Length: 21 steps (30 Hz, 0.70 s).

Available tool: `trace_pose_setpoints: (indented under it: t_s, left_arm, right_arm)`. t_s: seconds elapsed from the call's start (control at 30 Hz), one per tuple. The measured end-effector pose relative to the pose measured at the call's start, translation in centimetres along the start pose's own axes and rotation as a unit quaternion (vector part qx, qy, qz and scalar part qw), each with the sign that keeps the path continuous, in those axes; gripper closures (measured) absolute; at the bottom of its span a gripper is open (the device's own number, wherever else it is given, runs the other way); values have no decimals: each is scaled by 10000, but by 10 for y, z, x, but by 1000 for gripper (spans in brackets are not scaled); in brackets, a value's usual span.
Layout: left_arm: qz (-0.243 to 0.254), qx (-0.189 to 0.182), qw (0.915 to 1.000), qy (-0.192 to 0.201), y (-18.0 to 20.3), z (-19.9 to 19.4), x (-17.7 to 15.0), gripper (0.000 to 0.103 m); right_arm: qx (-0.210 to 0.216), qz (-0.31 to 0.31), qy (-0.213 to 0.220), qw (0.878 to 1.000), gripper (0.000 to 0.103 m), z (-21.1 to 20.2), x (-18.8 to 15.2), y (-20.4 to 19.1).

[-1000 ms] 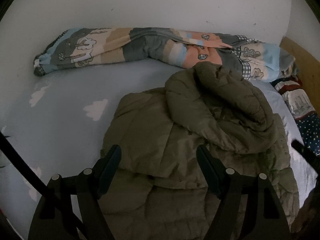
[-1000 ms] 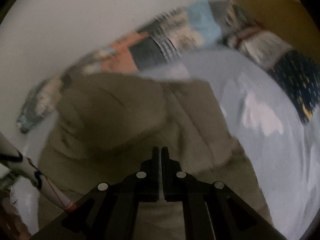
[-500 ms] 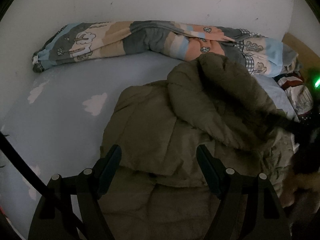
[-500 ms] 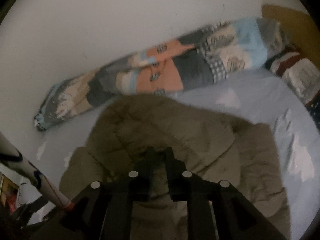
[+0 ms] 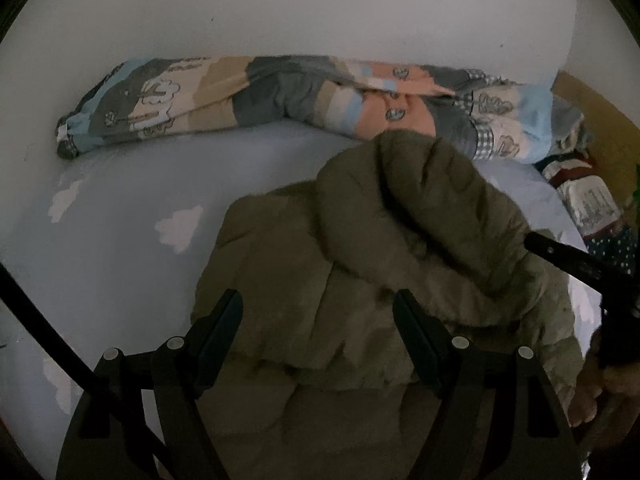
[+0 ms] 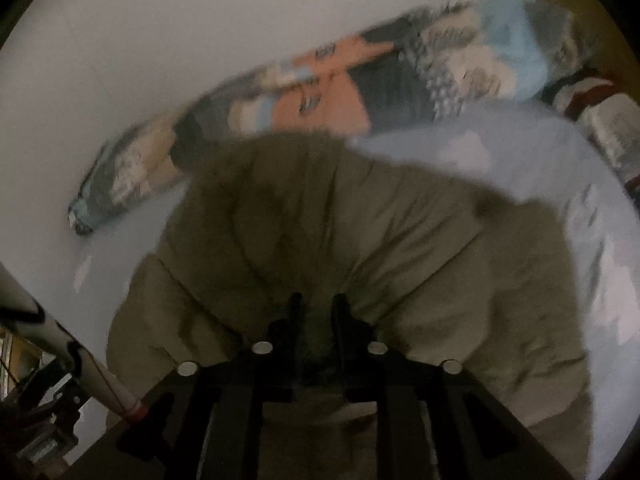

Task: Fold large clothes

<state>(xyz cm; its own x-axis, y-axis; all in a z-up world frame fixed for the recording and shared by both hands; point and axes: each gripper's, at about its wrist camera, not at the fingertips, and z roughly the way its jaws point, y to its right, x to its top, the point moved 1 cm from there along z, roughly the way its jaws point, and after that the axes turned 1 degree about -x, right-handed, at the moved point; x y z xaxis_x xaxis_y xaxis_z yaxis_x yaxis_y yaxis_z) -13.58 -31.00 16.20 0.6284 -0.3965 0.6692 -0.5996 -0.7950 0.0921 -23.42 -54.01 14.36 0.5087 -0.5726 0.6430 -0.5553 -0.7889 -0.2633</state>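
Since half a second back: more bulge in the raised olive fold, right gripper pulling it higher and nearer.

Left wrist view: left gripper (image 5: 318, 332) spread wide, hovering empty over the near part of the olive puffer coat (image 5: 288, 280). Coat spread on the pale blue cloud-print bed sheet (image 5: 120, 208), toward the near right side of the bed. Lifted fold (image 5: 420, 216) humped up over the body, reaching toward the patchwork duvet (image 5: 280, 92) rolled along the far edge by the wall. Dark bar of the right gripper (image 5: 568, 258) at the fold's right end.

Right wrist view, blurred with motion: right gripper (image 6: 316, 312) pinched narrow on a bunch of coat fabric (image 6: 320, 216), creases fanning from the bite. Sheet (image 6: 540, 168) bare to the right, duvet (image 6: 360, 80) beyond.

Step in hand, by the look of it: carrying the upper portion over the body for a first fold. Next, probably: lay that fold flat and square on the lower half, then release; left gripper free to pin or smooth the near hem.
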Motion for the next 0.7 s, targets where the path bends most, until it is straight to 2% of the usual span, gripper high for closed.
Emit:
trace_pose_setpoints:
  t_s: [0.07,0.23,0.4,0.57,0.7]
  left_arm:
    - [-78,-115,9999,-63,6,11,7,27]
    - [195,-190,9995,-158,31,48,19,27]
    - [274,-94,9970,-713,32,106,1,26]
    - [451,35,9963,-724,36,106,-3,24]
    - [309,-113,9970,-707,32,79,-4,24]
  right_arm:
    - [-89,8,181,9998,74,-14,4,10]
    - [-107,207,99,9997,74,-10,-5,34]
    - [-240,59,-156,9996,73,14,-20,39]
    - [-329,-147,-416,9985,73,36,-30,45]
    - [-346,-89,-438,9984,73,31,-31,46]
